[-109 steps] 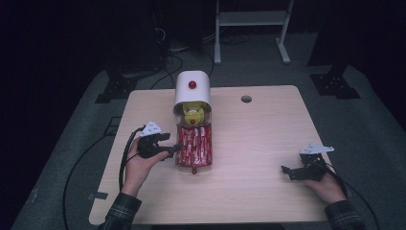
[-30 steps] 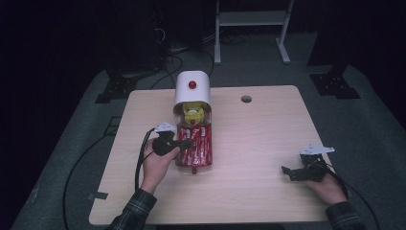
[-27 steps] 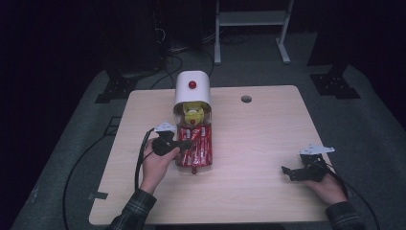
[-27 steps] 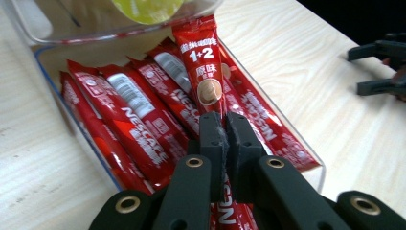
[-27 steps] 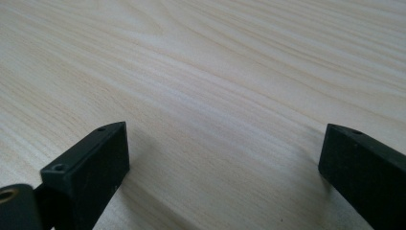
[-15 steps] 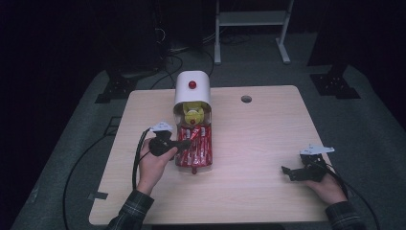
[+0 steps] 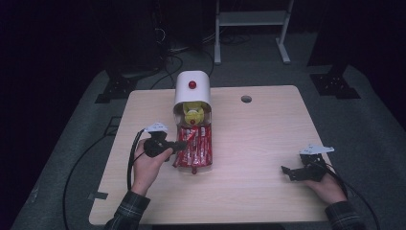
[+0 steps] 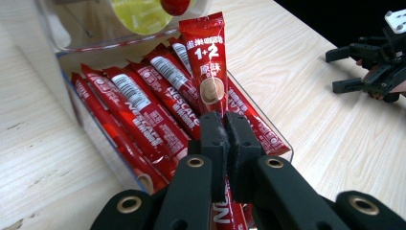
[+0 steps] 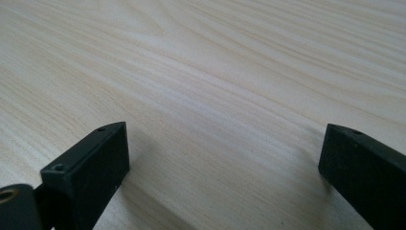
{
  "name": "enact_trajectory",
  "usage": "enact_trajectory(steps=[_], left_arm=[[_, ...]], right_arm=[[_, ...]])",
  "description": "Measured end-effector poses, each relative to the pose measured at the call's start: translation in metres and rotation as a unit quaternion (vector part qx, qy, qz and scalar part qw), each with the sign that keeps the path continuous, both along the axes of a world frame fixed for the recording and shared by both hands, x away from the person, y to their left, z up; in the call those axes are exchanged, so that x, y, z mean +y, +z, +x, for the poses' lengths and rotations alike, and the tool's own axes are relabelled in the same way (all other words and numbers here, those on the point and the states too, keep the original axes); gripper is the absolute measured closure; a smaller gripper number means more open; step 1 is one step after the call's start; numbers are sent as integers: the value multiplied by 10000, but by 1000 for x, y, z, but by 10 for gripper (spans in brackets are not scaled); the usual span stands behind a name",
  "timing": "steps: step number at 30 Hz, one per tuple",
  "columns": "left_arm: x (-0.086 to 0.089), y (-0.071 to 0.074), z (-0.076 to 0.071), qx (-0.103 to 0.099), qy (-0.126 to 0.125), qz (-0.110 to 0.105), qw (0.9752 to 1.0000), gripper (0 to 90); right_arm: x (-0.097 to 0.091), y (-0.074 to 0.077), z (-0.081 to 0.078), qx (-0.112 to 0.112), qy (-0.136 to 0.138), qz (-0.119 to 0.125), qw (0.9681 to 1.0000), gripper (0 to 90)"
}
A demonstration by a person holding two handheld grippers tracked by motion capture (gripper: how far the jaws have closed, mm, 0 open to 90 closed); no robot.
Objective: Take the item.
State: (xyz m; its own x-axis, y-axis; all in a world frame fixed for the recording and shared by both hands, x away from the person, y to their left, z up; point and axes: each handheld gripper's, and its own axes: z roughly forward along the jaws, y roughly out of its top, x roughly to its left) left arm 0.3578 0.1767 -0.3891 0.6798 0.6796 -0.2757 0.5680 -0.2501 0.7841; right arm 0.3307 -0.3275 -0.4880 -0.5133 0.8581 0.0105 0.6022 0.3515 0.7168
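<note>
Clamped tight in the left gripper (image 8: pixel 225 139): one red Nescafe stick sachet (image 8: pixel 207 62), pinched partway along its length, with the printed "1+2" end standing up past the pads and the "Nescafe" end trailing down between the jaws. Lifted clear of its neighbours, above the clear plastic tray (image 8: pixel 261 115) holding the rest of the red sachets (image 8: pixel 143 103) side by side. Set against the front of a white domed dispenser (image 7: pixel 192 88) with a red knob, near the middle of the table (image 7: pixel 268 139) and closer to its far edge and left side; behind the clear front, a round yellow thing, not made out further. Over by the table's near right corner, resting low on the wood, the right gripper (image 7: pixel 296 173), jaws spread wide and holding nothing, bare wood grain between them in the right gripper view. As for handling: judged light, thin and floppy, a foil-like tube of powder likely to bend or swing from any single pinch point, and glossy enough to slide if gripped loosely. Best taken across the flat faces near the middle or just below the sealed end, as here, with a firm squeeze; little risk of damage from pressure, more from slipping out or snagging neighbouring sticks on the way up.
</note>
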Motion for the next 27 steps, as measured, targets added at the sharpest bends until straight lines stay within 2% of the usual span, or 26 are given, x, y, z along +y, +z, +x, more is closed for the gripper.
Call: enact_trajectory(steps=[27], left_arm=[[32,6,-12,-57,304,-98,9995,873]], right_arm=[[0,0,0,0,-1,3,10000,26]])
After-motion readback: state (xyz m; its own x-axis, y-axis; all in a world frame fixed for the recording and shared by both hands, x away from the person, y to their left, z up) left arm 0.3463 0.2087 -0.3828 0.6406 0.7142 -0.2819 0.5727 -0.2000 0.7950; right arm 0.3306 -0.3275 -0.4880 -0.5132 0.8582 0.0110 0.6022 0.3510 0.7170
